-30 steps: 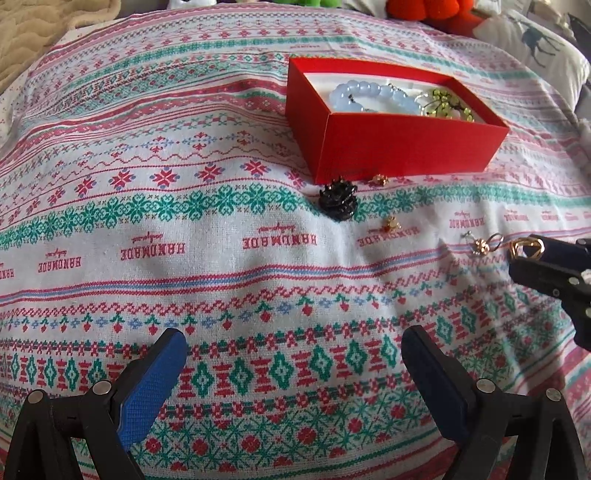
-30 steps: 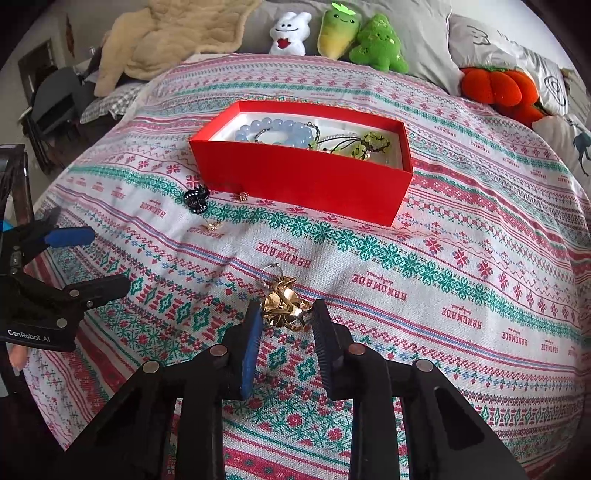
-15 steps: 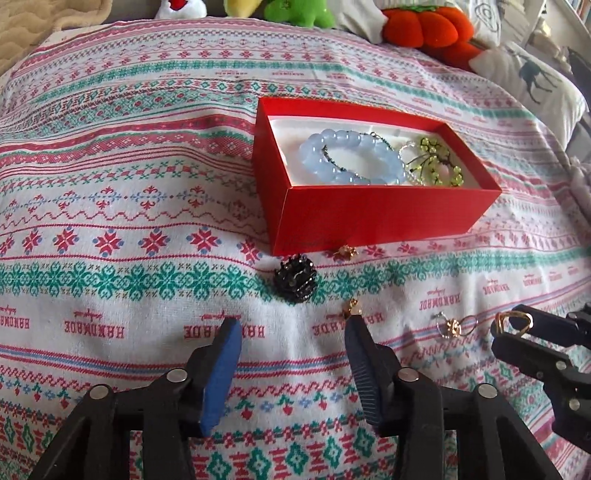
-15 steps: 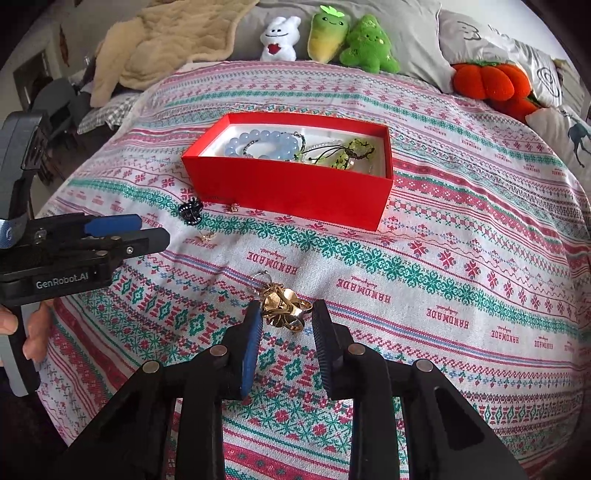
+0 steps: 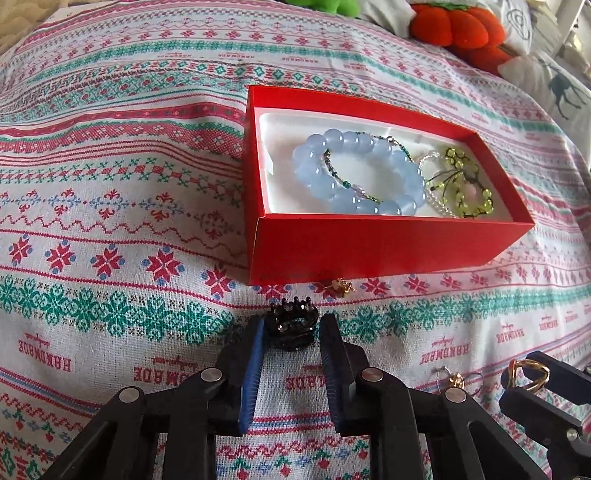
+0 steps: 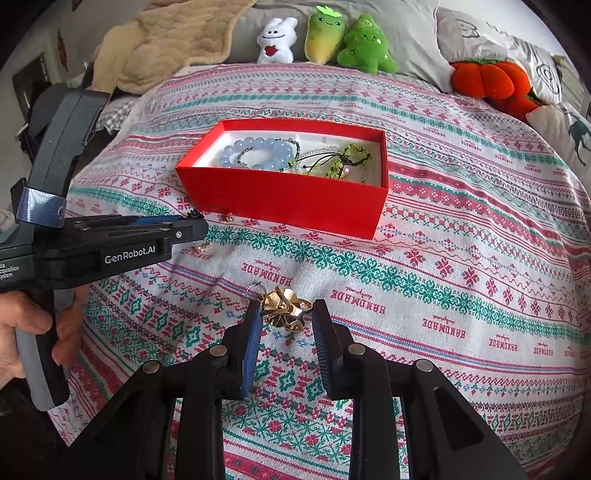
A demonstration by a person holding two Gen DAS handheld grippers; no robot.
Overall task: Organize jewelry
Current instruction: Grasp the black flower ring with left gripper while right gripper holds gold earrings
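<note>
A black, crown-shaped ornament [image 5: 291, 330] lies on the patterned cloth just in front of the red box [image 5: 369, 251]. My left gripper [image 5: 291, 332] is around it, jaws closing, and both blue pads touch its sides. In the right wrist view the left gripper [image 6: 195, 221] reaches in from the left beside the red box [image 6: 280, 199]. My right gripper [image 6: 286, 314] is shut on a gold ornament [image 6: 282, 308], which also shows at the right gripper's tips [image 5: 524, 374]. Inside the box lie a blue bead bracelet [image 5: 354, 173] and a green bead piece [image 5: 461, 184].
Loose on the cloth are a small gold stud [image 5: 341, 286], thin hoop earrings [image 5: 456, 380] and another small gold piece [image 6: 201, 246]. Plush toys [image 6: 325, 35], an orange plush pumpkin [image 6: 484, 79], pillows and a beige blanket [image 6: 166, 44] line the far edge. A hand [image 6: 22, 332] holds the left gripper.
My left gripper moved forward to the black ornament, and its jaws narrowed from wide open until they flank it. The right gripper kept still with the gold ornament.
</note>
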